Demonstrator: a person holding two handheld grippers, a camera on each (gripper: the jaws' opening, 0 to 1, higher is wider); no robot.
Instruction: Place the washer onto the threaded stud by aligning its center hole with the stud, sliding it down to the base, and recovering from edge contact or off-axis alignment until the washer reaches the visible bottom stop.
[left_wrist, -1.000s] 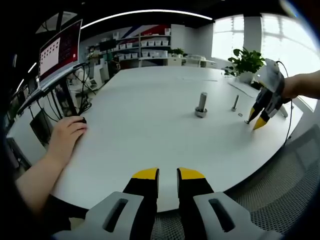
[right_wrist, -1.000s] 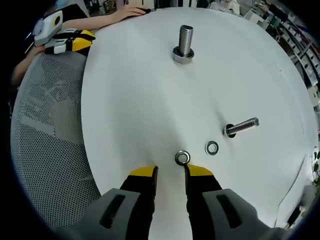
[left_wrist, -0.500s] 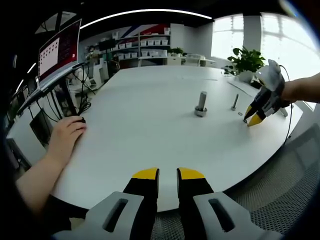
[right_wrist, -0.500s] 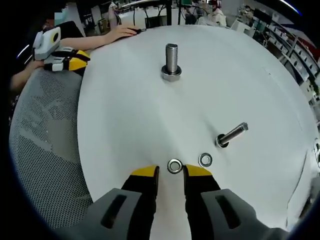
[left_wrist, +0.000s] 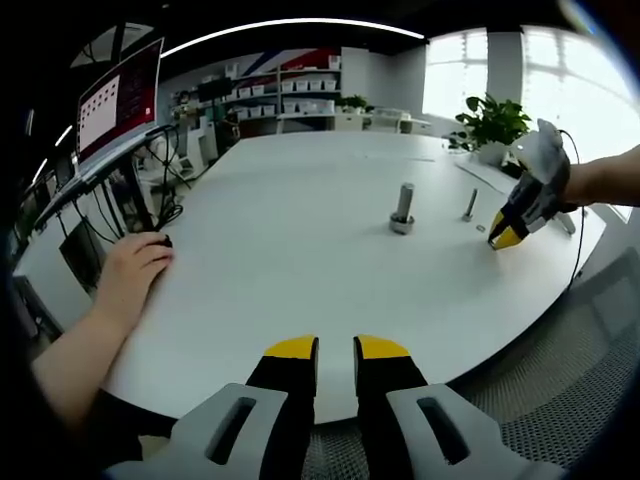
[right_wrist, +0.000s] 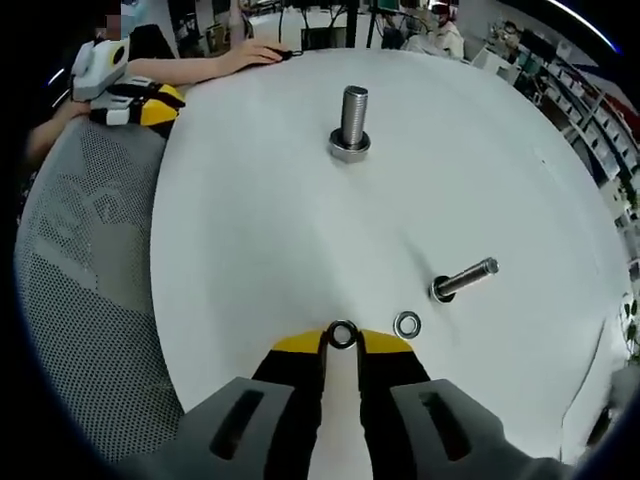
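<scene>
While my right hand-held gripper (right_wrist: 341, 343) sits low on the white worktop (right_wrist: 250, 230), its yellow-tipped jaws stand narrowly apart with the washer (right_wrist: 342, 334) at their very tips; I judge they are closing on it, but I cannot tell whether it is truly pinched yet. A second washer (right_wrist: 407, 324) lies just beside it to the right, and a smaller bolt (right_wrist: 462, 279) stands near that one. The threaded stud (right_wrist: 352, 121) stands upright on its nut base, well apart from the washer, farther along the worktop. My left hand-held gripper (left_wrist: 335, 350) hangs near the worktop's edge with a slim gap between its jaws, holding nothing. From its view I see the right one at the far side (left_wrist: 506, 234), tips down at the surface, and a person's hand (left_wrist: 135, 265) resting on the worktop. The risks as I judge them: a thin, flat washer can skate or flip out from the tips as they squeeze; the jaws could nudge the neighbouring washer; and a tilted grip would make the hole catch on the stud's threads instead of dropping to the base. A monitor (left_wrist: 118, 100) shows reddish content, but no writing is legible to me.
</scene>
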